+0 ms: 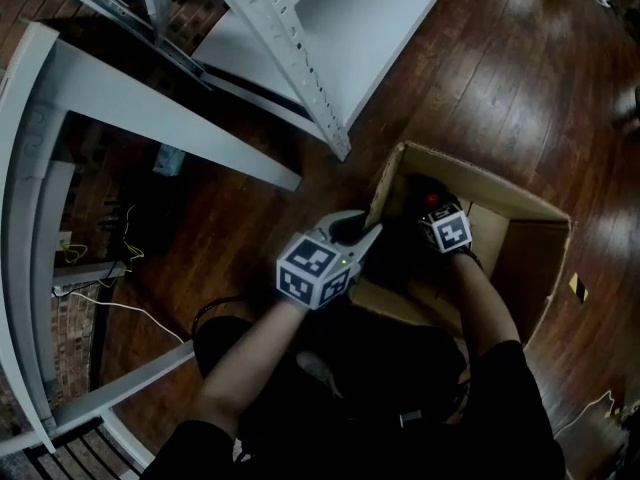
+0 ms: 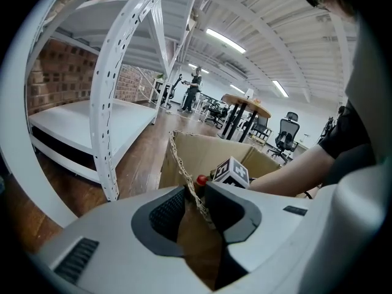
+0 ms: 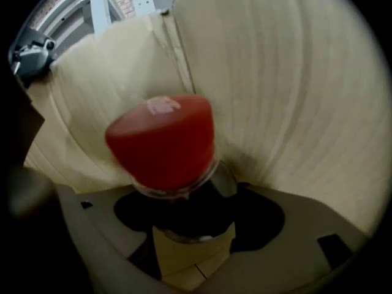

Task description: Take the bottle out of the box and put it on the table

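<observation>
Head view: an open brown cardboard box (image 1: 535,258) stands on a glossy dark plank floor (image 1: 520,78), just beside a white metal rack (image 1: 340,18). The left gripper (image 1: 366,235) is at the box's near corner. The right gripper (image 1: 432,214) reaches inside, where the bottle (image 1: 432,200) stands close to the left wall.

Left gripper view: the jaws are clenched on the box's ragged corrugated edge.

Right gripper view: the jaws grasp the dark bottle under its smooth, round red cap. Pale cardboard walls crowd close behind it.
</observation>
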Demonstrator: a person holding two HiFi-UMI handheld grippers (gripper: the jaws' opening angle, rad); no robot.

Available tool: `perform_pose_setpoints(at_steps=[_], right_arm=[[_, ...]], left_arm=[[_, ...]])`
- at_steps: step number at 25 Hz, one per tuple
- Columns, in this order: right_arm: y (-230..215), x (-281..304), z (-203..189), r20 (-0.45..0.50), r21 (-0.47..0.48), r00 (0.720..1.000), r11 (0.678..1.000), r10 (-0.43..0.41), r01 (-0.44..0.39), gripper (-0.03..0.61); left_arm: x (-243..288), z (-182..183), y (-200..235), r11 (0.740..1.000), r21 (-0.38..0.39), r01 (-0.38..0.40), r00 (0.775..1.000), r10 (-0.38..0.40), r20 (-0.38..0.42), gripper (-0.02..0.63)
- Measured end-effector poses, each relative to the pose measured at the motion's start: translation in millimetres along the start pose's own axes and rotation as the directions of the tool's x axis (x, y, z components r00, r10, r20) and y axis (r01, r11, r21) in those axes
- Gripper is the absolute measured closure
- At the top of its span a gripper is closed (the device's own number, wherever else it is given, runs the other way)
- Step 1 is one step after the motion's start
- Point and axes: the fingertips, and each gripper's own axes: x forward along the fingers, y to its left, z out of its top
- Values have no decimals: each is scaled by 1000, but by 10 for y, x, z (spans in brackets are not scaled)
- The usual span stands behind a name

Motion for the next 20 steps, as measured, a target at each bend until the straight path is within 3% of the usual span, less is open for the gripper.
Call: perform_pose_setpoints(at_steps=[8,12,16,20], right_arm=[[63,-807,377,84,-36,993,996,-83,86,239],[220,-1416,675,168,-27,981,994,-98,104,241],[332,-2228,1096,214,-1,968,991,-134,137,242],[566,-3223,1510,231,14,961,988,-150,151,244]], left_arm=[[18,-11,-21,997,78,-17,996,24,-82,509],[-56,114,-12,993,103,-56,997,62,-53,518],[-267,783,-285,996,79,-34,999,34,7,448],[-652,1633,-824,998,66,14,998,-18,65,449]])
